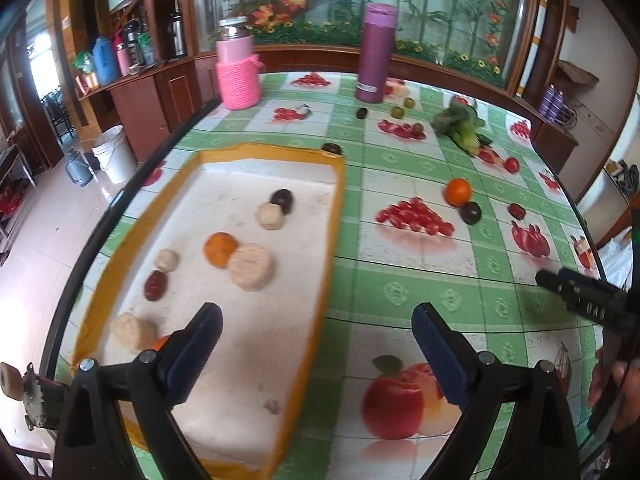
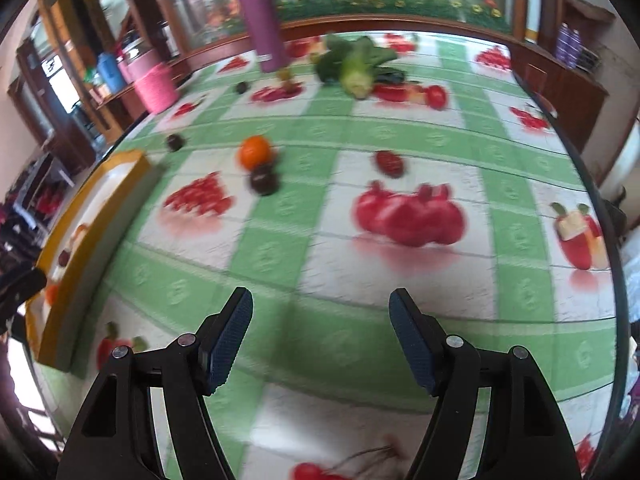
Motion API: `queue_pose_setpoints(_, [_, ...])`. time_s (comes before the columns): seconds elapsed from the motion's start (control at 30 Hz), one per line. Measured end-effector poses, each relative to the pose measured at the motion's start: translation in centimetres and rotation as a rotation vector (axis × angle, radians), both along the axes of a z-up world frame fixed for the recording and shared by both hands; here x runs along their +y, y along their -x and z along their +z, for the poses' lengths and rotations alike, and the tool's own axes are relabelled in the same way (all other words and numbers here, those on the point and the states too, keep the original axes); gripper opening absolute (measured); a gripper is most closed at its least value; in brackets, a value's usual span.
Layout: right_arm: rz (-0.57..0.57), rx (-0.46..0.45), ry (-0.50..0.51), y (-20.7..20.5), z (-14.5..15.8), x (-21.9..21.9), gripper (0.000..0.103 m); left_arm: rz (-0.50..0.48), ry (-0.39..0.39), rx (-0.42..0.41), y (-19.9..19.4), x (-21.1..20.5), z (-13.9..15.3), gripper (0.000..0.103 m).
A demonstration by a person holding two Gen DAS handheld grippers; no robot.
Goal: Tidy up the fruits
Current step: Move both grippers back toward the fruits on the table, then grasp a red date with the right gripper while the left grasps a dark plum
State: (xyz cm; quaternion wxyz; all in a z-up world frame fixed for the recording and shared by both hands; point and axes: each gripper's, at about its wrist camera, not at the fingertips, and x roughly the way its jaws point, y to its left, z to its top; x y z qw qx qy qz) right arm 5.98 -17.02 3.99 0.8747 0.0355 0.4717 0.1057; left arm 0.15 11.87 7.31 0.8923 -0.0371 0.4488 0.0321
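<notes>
I am holding my left claw (image 1: 316,320) wide apart over the tray (image 1: 336,208), gripping nothing. My right claw (image 2: 320,306) is gaping empty above the desk (image 2: 360,280).

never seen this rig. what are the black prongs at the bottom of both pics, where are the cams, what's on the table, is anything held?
No robot: a person holds a two-finger gripper in each hand, and a fisheye camera on each looks along its fingers. The prongs are those fingers. One picture is from the left gripper, over the yellow-rimmed tray; the other is from the right gripper, over the fruit-print tablecloth. Both stand open and hold nothing.

In the tray: an orange fruit, dark and red fruits, and pale round pieces. Loose on the cloth: an orange, a dark round fruit, a red fruit, leafy greens, a purple flask.
</notes>
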Motion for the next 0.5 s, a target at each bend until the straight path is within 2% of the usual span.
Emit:
queue_pose_setpoints(0.23, [-0.019, -0.040, 0.017, -3.7, 0.0, -2.7, 0.071, -0.046, -0.004, 0.039, -0.7, -3.4, -0.8, 0.097])
queue_pose_setpoints(0.5, [0.048, -0.071, 0.097, -8.2, -0.9, -1.1, 0.071, -0.075, -0.029, 0.067, -1.8, -6.1, -1.2, 0.097])
